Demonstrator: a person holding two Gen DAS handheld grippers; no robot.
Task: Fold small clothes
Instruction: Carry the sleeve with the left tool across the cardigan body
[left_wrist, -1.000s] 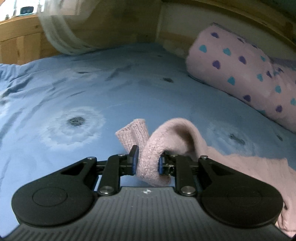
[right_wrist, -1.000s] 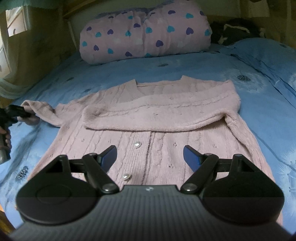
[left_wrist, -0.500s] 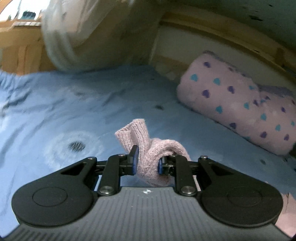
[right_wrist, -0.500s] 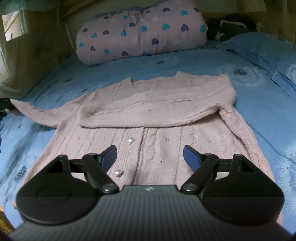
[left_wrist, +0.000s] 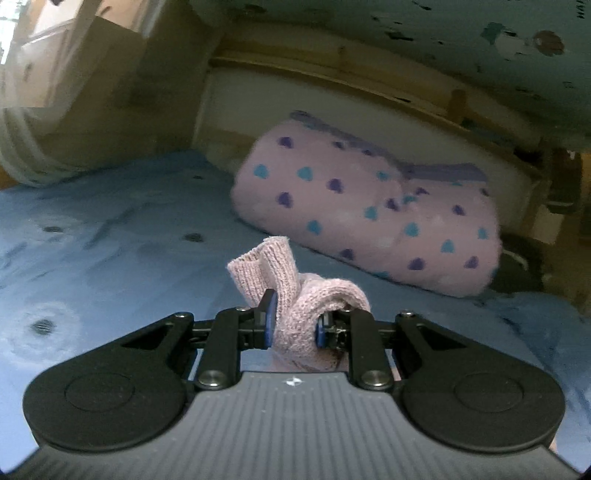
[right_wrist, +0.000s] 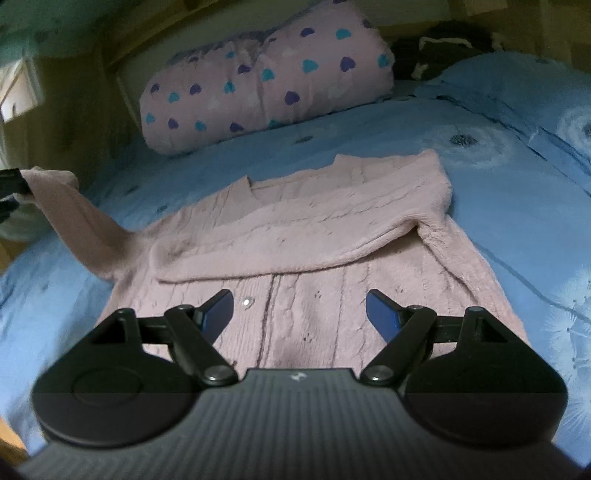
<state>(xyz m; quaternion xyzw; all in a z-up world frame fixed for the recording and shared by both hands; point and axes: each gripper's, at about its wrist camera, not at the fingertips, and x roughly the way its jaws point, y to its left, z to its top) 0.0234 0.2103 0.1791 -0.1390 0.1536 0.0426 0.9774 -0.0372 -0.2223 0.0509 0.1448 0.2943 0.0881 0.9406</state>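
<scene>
Above blue bedsheet: left gripper clamping raised sleeve, right gripper spread over cardigan.

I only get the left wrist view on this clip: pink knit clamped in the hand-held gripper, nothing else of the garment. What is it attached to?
Observer: That is the cuff of the sleeve of a pink cardigan lying face up on the blue bed sheet.
Operator: Is the other sleeve out too?
Observer: No, the other sleeve lies folded across the chest.
Operator: And the right hand-held gripper?
Observer: The right hand-held gripper is open above the button front, holding nothing.
Operator: Is my sleeve off the bed?
Observer: Yes, it rises from the shoulder up to the left hand-held gripper.
</scene>
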